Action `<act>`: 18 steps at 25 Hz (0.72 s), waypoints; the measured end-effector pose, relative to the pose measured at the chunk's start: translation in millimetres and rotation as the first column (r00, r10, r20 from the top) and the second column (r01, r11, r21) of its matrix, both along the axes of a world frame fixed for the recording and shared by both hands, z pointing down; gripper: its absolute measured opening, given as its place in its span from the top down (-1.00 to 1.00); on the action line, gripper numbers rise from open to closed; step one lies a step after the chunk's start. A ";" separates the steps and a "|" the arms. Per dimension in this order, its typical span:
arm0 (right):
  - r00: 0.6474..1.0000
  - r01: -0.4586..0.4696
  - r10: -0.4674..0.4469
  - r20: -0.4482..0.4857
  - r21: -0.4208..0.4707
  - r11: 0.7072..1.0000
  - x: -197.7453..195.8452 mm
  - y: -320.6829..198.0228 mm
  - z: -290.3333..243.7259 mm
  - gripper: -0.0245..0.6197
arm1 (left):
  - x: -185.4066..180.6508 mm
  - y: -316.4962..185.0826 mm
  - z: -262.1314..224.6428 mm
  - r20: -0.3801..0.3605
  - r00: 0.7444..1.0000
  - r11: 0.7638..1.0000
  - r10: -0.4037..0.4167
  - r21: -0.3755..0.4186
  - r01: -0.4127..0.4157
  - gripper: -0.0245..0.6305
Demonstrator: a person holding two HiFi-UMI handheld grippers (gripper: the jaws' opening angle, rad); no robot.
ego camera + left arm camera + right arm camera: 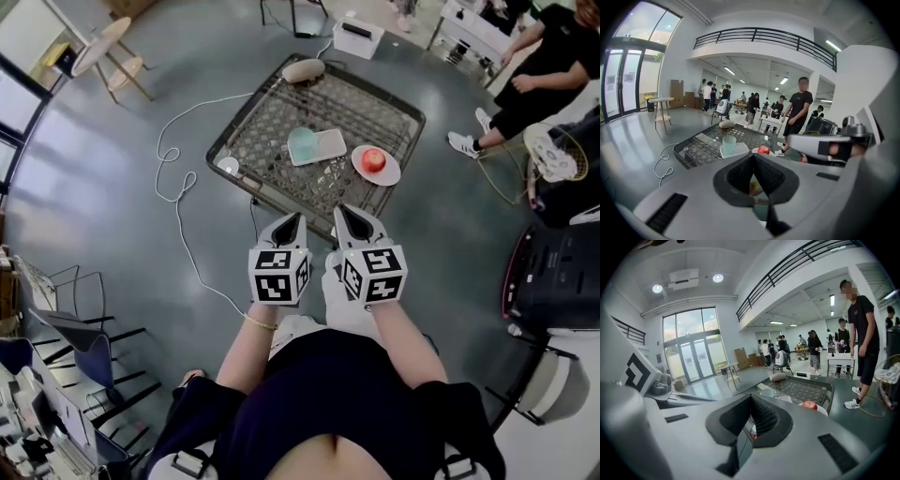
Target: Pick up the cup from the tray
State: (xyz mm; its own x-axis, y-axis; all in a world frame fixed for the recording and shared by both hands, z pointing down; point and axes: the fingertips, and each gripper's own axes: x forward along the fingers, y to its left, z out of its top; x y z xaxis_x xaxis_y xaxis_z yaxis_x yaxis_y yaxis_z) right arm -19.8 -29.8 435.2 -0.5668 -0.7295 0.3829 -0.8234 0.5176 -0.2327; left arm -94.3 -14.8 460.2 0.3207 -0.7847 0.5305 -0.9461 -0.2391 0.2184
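Left gripper [292, 217] has its jaws pressed together on nothing, and the right gripper [345, 211] is the same, with black-and-white square markers on both cubes. Ahead, the smooth mint cup [301, 143] stands upright on the white rectangular tray [330, 146]. That sits on a dark wire-mesh table [380, 105], near a round red apple [374, 158].

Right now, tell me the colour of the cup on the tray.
The cup is pale mint green, on a white tray; best seen in the left gripper view.
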 end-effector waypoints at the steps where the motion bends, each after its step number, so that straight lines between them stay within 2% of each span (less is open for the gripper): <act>1: 1.000 0.003 -0.003 0.000 -0.003 1.000 1.0 -7.9 0.7 0.90 | 0.2 -7.7 0.2 0.001 1.000 1.000 -0.005 -0.001 0.005 0.90; 18: 0.996 0.091 -0.092 -0.018 -0.077 0.993 4.0 -135.6 37.1 0.90 | 6.8 -121.9 30.7 0.010 0.997 0.995 -0.082 -0.057 0.082 0.90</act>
State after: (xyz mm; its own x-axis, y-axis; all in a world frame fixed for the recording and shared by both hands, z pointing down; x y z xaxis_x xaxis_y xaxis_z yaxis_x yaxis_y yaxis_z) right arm -15.8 -165.4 472.3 -0.6209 -0.6435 0.4477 -0.7786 0.5724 -0.2570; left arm -87.4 -136.7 490.9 0.2520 -0.7766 0.5775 -0.9638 -0.1479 0.2217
